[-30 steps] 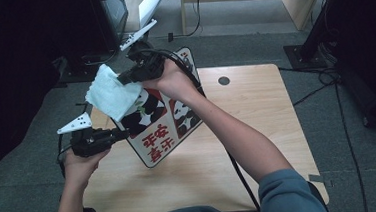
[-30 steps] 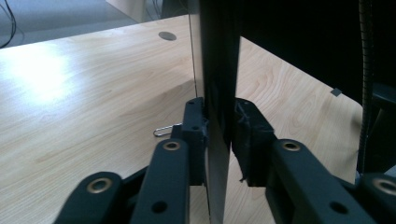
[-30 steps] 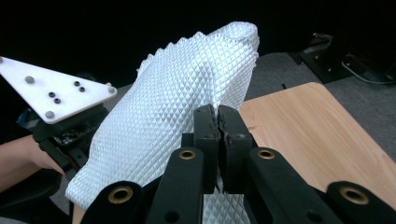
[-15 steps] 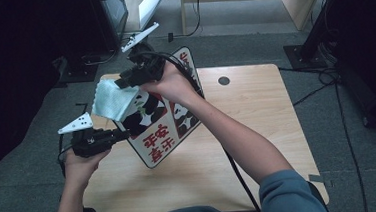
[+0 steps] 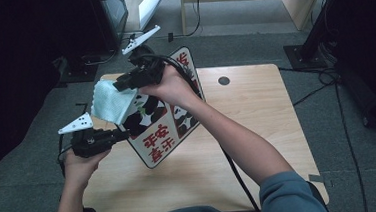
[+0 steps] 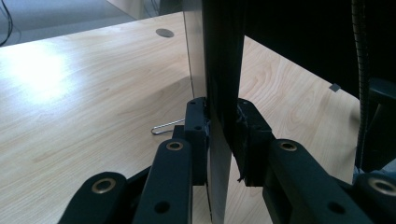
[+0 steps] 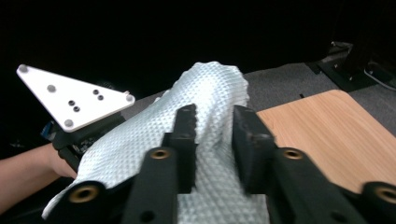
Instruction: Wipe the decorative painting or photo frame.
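The right half of the table (image 5: 278, 130) lies bare wood, open for a hand to cross. The left half is crowded: a tilted sign board (image 5: 165, 125) stands across the centre-left, the left gripper (image 5: 120, 136) clamps its lower-left edge, and the right gripper (image 5: 119, 85) holds a cloth (image 5: 113, 101) against its upper left. A paper clip (image 6: 166, 127) lies by the board's foot.

The cloth (image 5: 111, 101) is pale mint-white with a fine diamond weave. The board (image 5: 161, 123) is white, red-edged, with black patches and red characters. The worktop (image 5: 257, 126) is light wood grain; the fingers (image 7: 187, 126) are black.
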